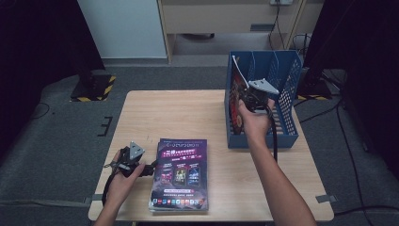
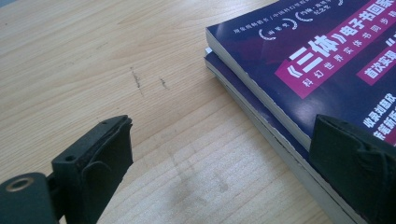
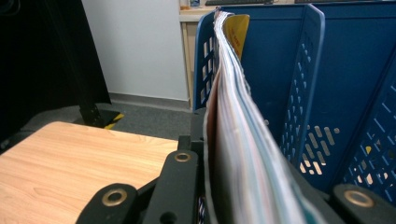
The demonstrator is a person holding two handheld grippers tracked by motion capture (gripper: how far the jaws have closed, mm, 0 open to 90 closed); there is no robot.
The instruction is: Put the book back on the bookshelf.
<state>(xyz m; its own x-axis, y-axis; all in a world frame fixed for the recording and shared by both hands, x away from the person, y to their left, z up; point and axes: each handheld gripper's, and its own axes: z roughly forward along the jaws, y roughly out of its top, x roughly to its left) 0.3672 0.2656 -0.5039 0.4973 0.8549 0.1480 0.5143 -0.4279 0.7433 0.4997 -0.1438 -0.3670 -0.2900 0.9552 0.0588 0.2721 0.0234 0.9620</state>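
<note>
Left gripper (image 1: 151, 168) rests spread and empty beside the 2 stacked magazines (image 1: 181, 174) near the table's (image 1: 155, 113) front edge. Right gripper (image 1: 245, 102) clamps 1 upright magazine (image 1: 236, 89) in the blue file rack's (image 1: 287, 89) leftmost slot; lower it straight between the dividers and release only once seated.

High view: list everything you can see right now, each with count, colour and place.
magazine: one, multicoloured cover, upright in the file rack's left slot, pinched by the right gripper
file rack: one, blue, right rear of the table
magazine stack: at least two, dark purple covers, flat at the table's front centre
table: one, light wood
left gripper: black, open, beside the stack's edge
right gripper: black, shut on the magazine
</note>
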